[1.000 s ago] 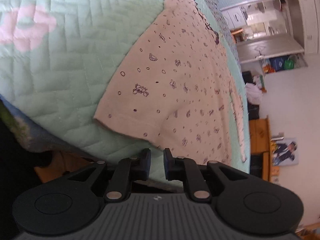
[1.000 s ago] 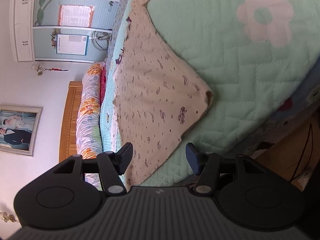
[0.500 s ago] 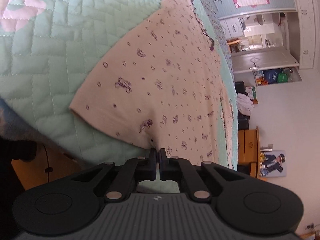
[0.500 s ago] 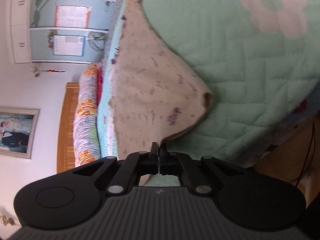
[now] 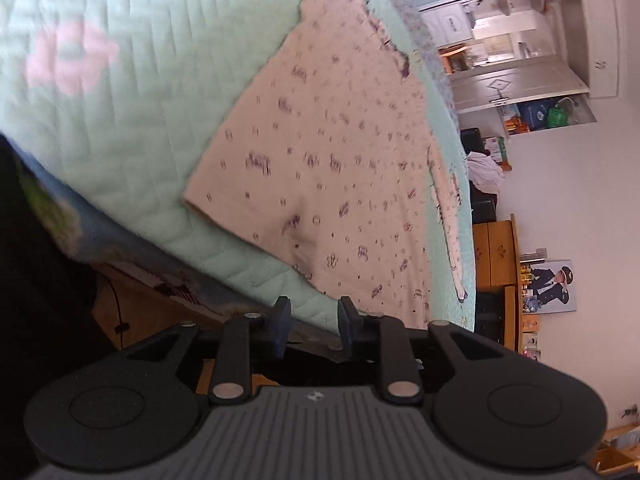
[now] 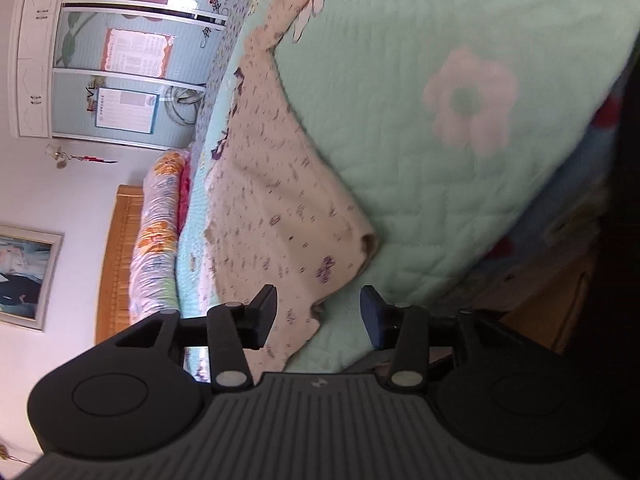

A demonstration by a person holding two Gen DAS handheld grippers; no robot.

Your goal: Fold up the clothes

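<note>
Bed (image 5: 132,92), mint quilted cover; cream printed garment (image 5: 340,184) spread flat on it.

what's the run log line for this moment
left gripper: open | right gripper: open | cream purple-print cotton garment: flat on mint quilted bedspread, unheld

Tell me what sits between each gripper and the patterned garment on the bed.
Nothing visible does. The left gripper and the right gripper are both open, just short of the garment's near edge, with only bare green quilt in the gap.
</note>
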